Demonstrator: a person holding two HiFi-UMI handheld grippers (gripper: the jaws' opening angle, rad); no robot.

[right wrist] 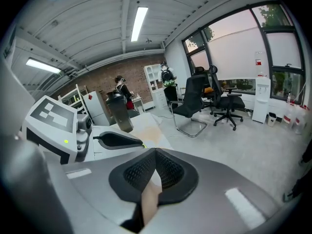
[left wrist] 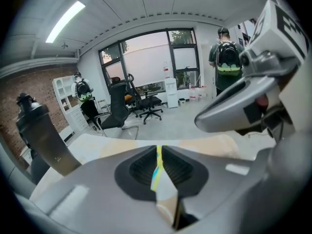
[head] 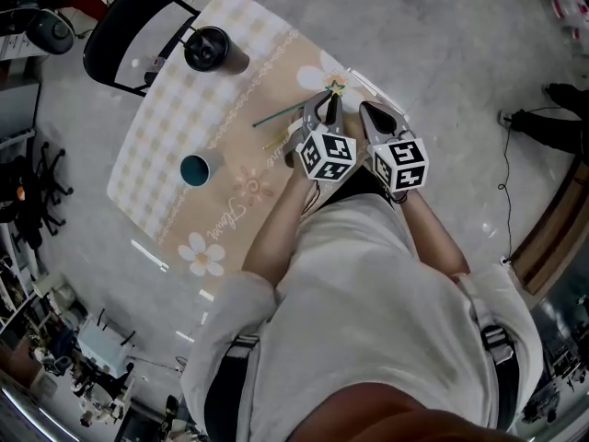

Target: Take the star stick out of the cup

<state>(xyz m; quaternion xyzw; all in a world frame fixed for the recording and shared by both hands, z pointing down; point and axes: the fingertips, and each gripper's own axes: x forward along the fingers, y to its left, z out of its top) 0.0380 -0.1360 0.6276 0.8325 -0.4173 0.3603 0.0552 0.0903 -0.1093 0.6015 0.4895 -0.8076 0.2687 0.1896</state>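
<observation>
The star stick (head: 281, 114) is a thin green rod with a yellow star (head: 337, 87) at its far end. It lies slanted over the table, outside the teal cup (head: 200, 168). My left gripper (head: 326, 105) is shut on the stick just below the star. In the left gripper view a yellow and teal strip of the stick (left wrist: 157, 167) shows pinched between the pads. Close to the right of it, my right gripper (head: 375, 114) is shut with nothing in it, and its pads (right wrist: 168, 172) meet.
A dark shaker bottle (head: 213, 51) stands at the table's far end, beside a black chair (head: 129, 35). The checked tablecloth (head: 166, 127) covers the table. People stand and office chairs sit in the room beyond. Both grippers are at the table's right edge (head: 363, 83).
</observation>
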